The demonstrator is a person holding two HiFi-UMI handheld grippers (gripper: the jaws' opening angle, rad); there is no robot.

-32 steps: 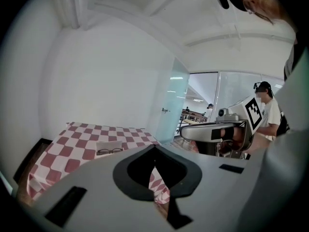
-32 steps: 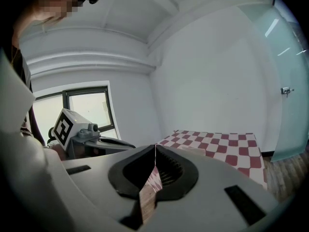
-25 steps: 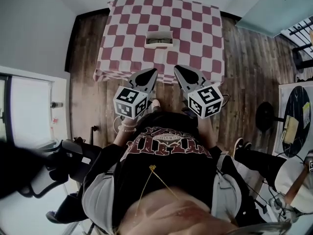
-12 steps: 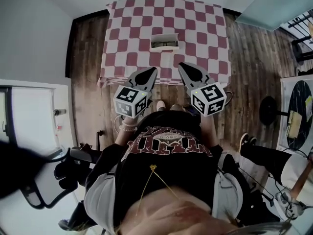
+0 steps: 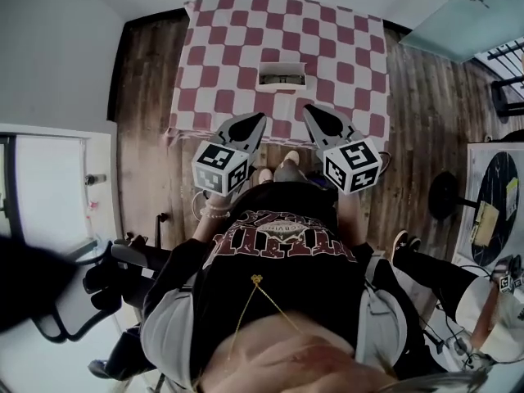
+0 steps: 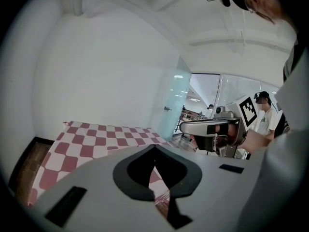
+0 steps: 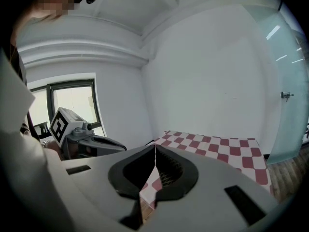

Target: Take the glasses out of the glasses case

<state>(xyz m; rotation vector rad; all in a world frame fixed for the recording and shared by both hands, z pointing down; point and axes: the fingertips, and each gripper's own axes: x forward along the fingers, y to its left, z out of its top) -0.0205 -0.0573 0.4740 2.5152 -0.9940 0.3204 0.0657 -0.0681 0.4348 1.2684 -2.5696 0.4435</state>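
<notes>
An open white glasses case [image 5: 281, 78] lies near the middle of the table with the red-and-white checked cloth [image 5: 214, 49]; something dark shows inside it, too small to make out. Both grippers hang side by side over the floor, just short of the table's near edge. My left gripper [image 5: 259, 118] is shut with nothing in it, and so is my right gripper [image 5: 308, 110]. In the left gripper view the shut jaw tips [image 6: 154, 148] point over the cloth [image 6: 91, 137]. The right gripper view shows its shut tips [image 7: 155, 148] before the cloth [image 7: 219, 146]. The case is hidden in both gripper views.
Wooden floor [image 5: 147, 105] surrounds the table. A black office chair [image 5: 106, 277] stands at the lower left, a round black stand base [image 5: 446, 195] at the right, a glass door [image 5: 458, 23] at the top right. Another person [image 6: 264, 115] stands in the background.
The table and case have drifted slightly right and down in the head view, a little closer to the grippers. Both grippers keep their place in front of the body, still shut.
</notes>
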